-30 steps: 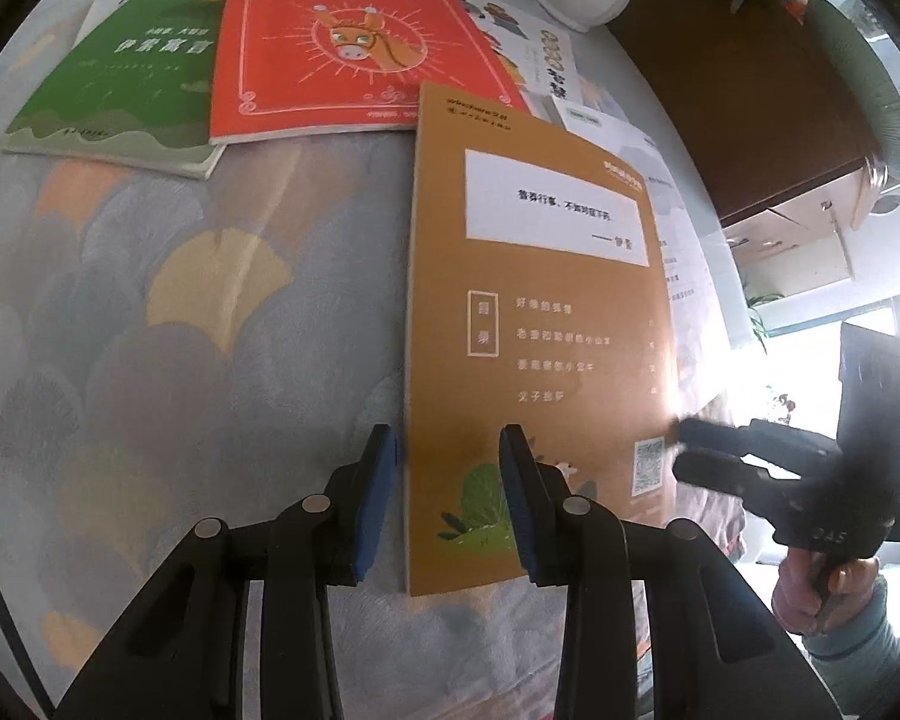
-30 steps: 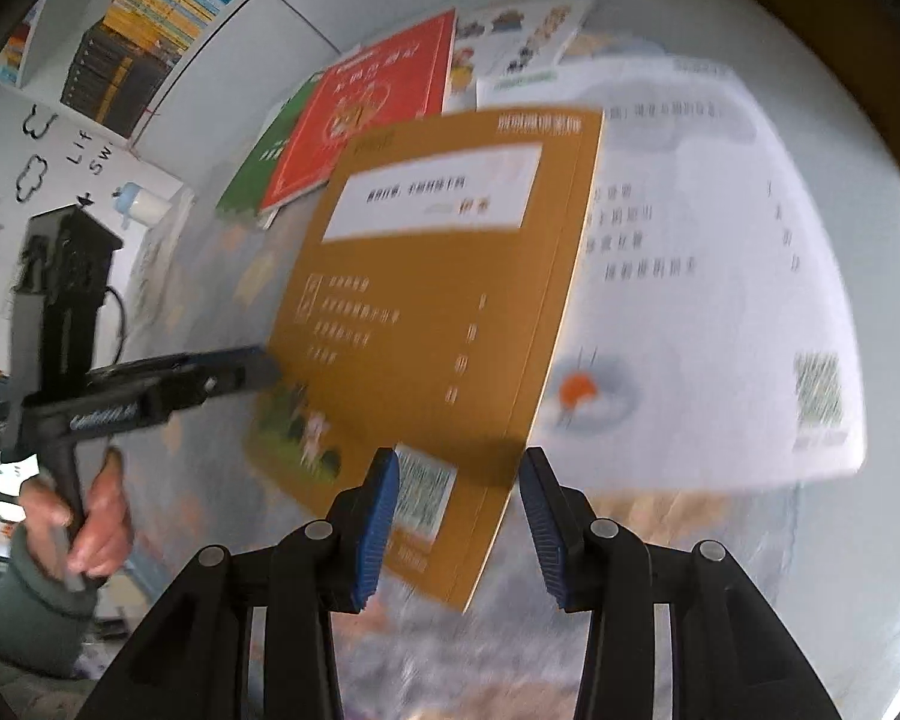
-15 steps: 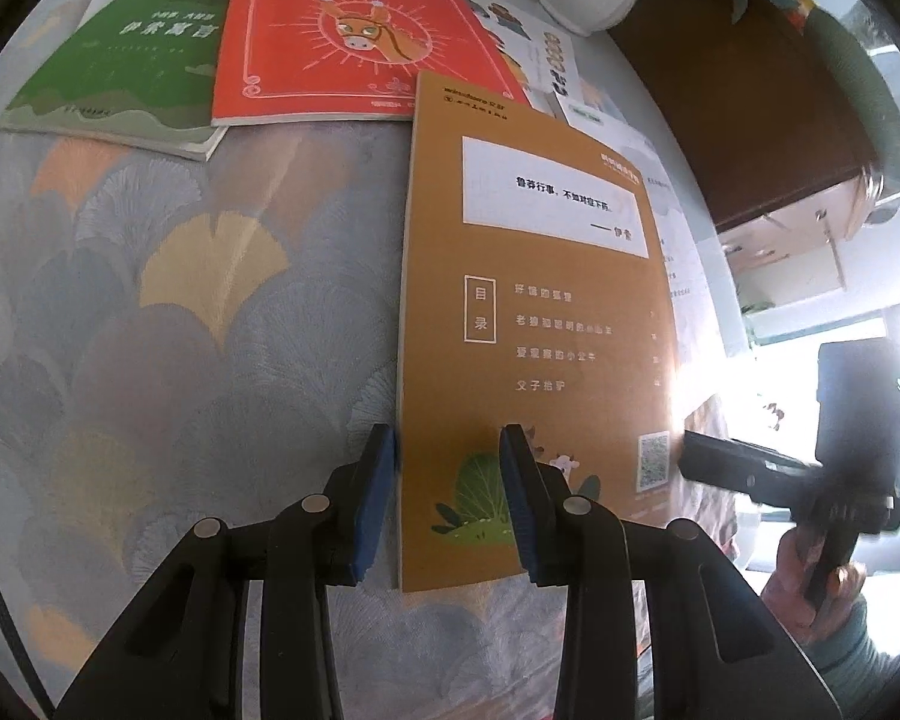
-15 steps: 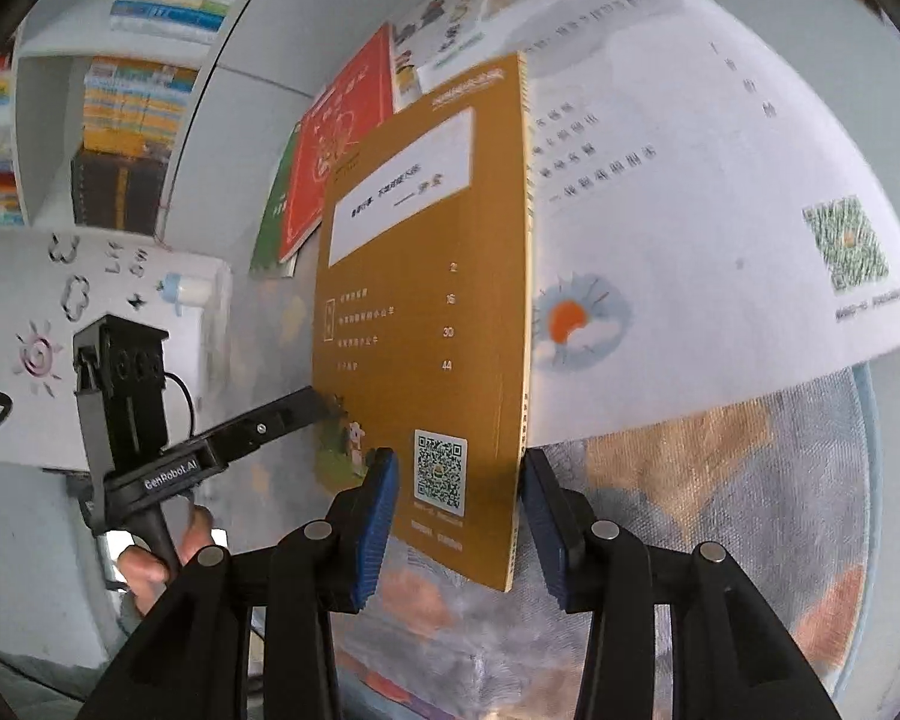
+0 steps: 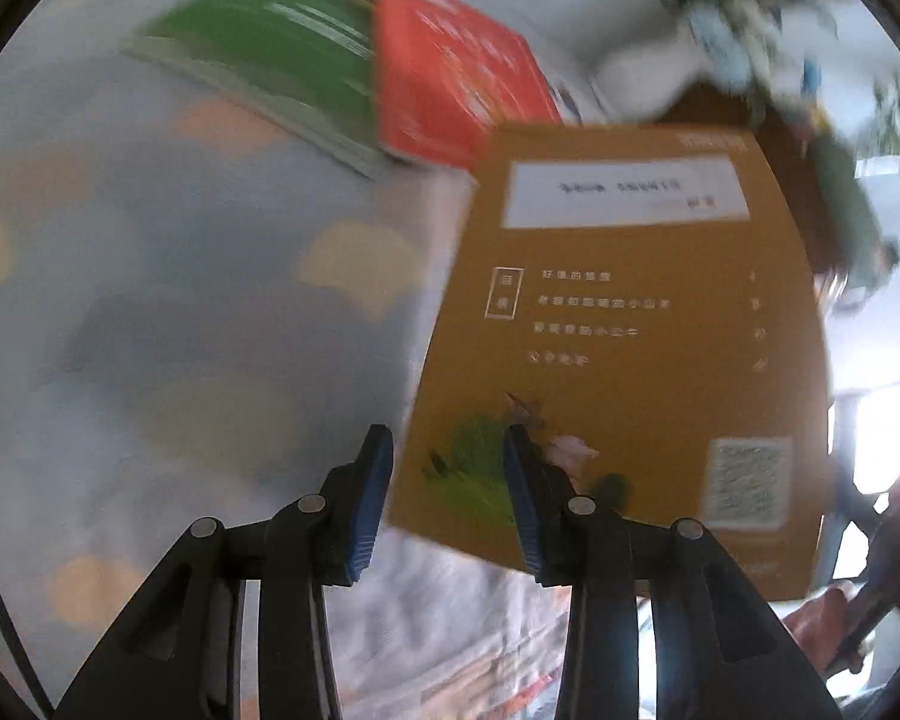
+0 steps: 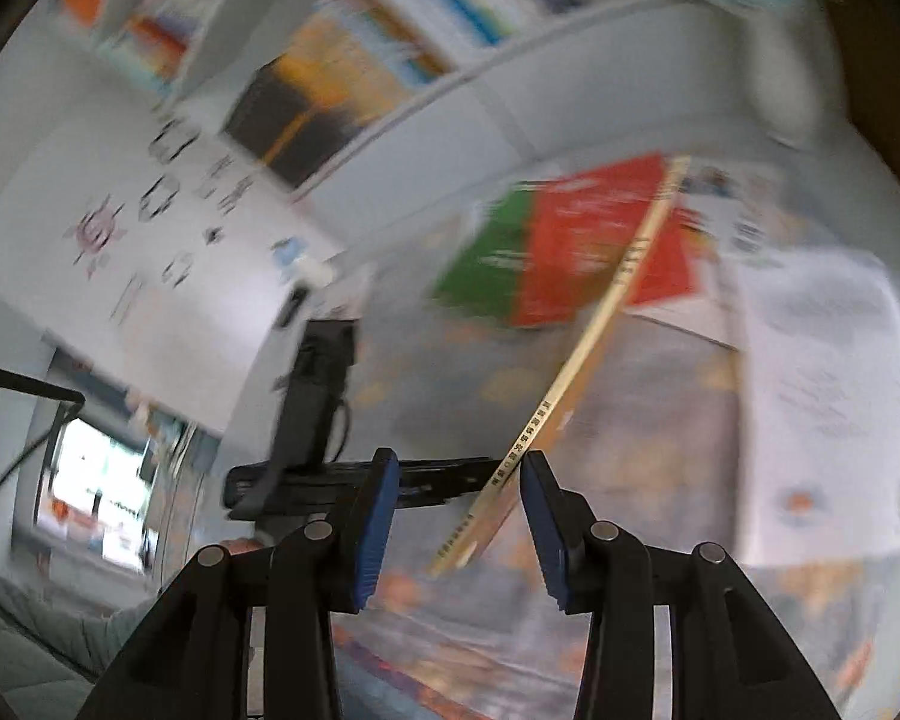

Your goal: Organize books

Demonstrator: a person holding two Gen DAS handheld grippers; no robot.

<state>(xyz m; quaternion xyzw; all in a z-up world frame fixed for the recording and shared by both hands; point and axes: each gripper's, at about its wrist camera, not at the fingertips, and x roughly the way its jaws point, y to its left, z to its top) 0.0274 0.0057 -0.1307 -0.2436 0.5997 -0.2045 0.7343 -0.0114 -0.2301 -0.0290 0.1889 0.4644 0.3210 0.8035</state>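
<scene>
A mustard-orange book (image 5: 630, 330) is raised off the patterned bedspread (image 5: 150, 300), tilted. Its lower left corner lies between the fingers of my left gripper (image 5: 447, 492), with the right finger over the cover and a gap at the left pad. In the right wrist view the same book (image 6: 588, 348) shows edge-on. Its near end stands between the fingers of my right gripper (image 6: 459, 516), close to the right pad and clear of the left one. The left gripper (image 6: 474, 477) reaches in level from the left to the book's edge. Both frames are blurred.
A red book (image 5: 450, 90) and a green book (image 5: 288, 54) lie side by side at the far end of the bed. A white booklet (image 6: 828, 396) lies flat on the right. Bookshelves (image 6: 360, 60) stand behind. A person's hand (image 5: 822, 624) shows at the lower right.
The orange book went from lying flat to standing tilted on its edge, off the bedspread. The right gripper rose and swung toward the shelves. The left gripper moved and rolled with the book's corner.
</scene>
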